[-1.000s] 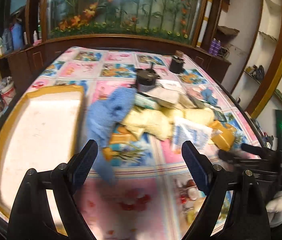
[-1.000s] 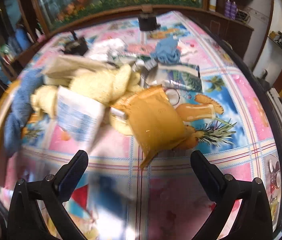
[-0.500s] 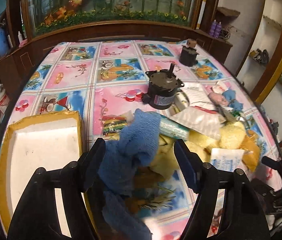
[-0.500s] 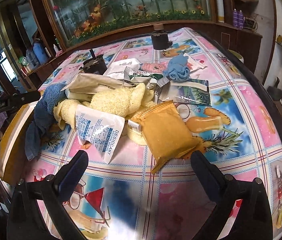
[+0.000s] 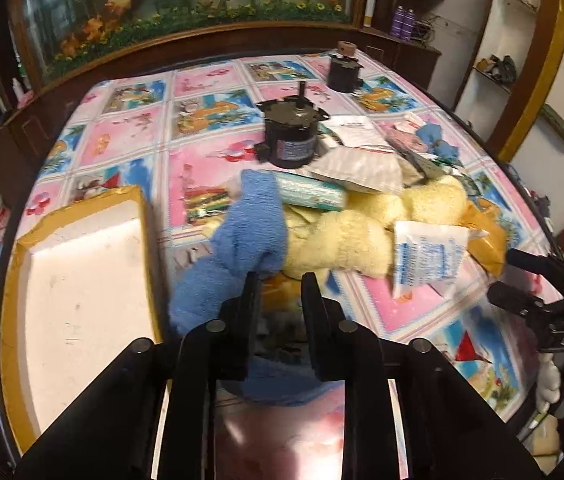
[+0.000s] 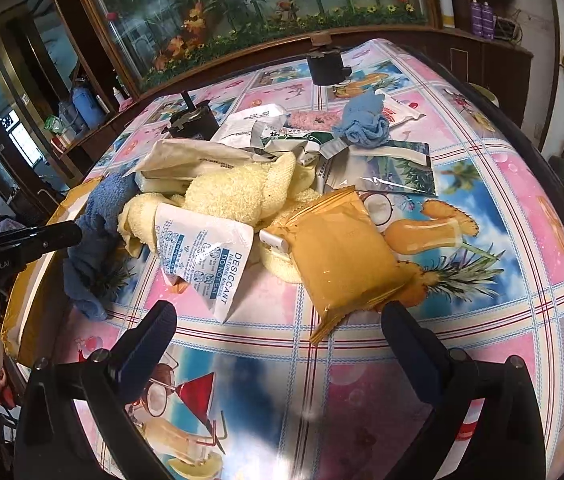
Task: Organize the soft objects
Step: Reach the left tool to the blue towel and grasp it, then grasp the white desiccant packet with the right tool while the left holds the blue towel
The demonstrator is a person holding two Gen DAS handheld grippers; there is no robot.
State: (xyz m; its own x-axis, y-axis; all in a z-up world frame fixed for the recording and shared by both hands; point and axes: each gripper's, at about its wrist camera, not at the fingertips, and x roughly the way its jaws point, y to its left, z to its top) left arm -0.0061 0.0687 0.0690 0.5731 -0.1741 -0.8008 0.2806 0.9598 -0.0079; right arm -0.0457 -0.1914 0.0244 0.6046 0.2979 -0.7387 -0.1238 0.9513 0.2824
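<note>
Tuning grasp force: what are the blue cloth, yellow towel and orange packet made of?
Blue cloth: fuzzy terry or fleece, matte, limp. Yellow towel: looped terry pile, matte. Orange packet: likely plastic film, glossy, with crimped seam edges.

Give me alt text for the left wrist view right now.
The left gripper is nearly shut, its fingers pinching the blue towel at the edge of a cluttered pile on a colourful tablecloth. A white foam tray lies to the left; a yellow towel and a desiccant packet lie to the right.
</note>
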